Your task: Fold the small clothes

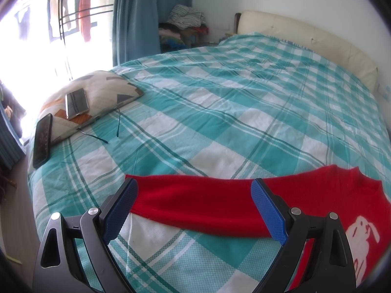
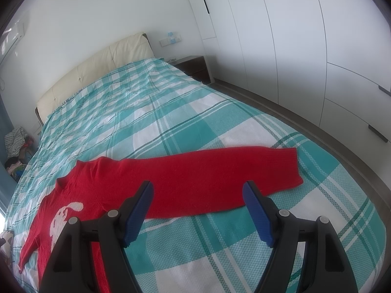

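The red sweater (image 2: 102,195) lies flat on the bed (image 2: 220,244), sleeves spread toward 3 and 9 o'clock. Both grippers hover spread and empty: the left gripper (image 1: 195,210) straddles its sleeve (image 1: 195,205), the right gripper (image 2: 198,210) the other sleeve (image 2: 220,178), each sleeve's length running crosswise between the fingers.

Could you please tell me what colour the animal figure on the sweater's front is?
White, on the red sweater; the animal figure shows best in the right wrist view.
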A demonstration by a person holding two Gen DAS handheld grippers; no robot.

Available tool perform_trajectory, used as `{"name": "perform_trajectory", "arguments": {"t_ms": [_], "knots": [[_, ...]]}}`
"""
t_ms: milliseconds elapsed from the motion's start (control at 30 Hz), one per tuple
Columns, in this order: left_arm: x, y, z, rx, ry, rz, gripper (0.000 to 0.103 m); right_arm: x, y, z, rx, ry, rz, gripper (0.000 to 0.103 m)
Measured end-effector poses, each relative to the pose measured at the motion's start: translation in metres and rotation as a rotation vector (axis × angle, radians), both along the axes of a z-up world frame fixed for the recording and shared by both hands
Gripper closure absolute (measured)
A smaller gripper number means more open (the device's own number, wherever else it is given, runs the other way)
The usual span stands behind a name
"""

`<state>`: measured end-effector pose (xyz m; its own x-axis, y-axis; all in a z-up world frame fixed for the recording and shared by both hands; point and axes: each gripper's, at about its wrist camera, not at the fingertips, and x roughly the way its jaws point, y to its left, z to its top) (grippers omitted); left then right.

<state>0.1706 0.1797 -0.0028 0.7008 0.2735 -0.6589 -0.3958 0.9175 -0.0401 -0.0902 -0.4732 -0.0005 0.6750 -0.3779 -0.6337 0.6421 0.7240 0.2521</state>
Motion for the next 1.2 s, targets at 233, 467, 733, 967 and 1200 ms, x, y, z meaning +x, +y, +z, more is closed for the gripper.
{"name": "perform_trajectory", "arguments": {"t_ms": [233, 467, 733, 967, 1200], "knots": [[0.0004, -0.001, 0.0001, 0.002, 0.0, 0.0, 0.008, -0.0002, -0.0002, -0.0001, 0.0, 0.0, 0.0, 0.028], [0.0008, -0.0019, -0.0001, 0.003, 0.001, 0.0, 0.008, -0.0004, -0.0011, -0.0004, 0.001, 0.0, 0.0, 0.028], [0.0013, -0.0035, -0.0014, 0.005, 0.004, -0.002, 0.008, -0.0005, -0.0014, -0.0005, 0.002, 0.0, 0.0, 0.028], [0.0018, -0.0047, -0.0012, 0.007, 0.004, -0.002, 0.008, -0.0005, -0.0017, -0.0005, 0.001, -0.001, 0.0, 0.028], [0.0023, -0.0053, -0.0019, 0.009, 0.006, -0.003, 0.008, 0.0003, 0.0022, -0.0001, 0.002, -0.002, 0.001, 0.028]]}}
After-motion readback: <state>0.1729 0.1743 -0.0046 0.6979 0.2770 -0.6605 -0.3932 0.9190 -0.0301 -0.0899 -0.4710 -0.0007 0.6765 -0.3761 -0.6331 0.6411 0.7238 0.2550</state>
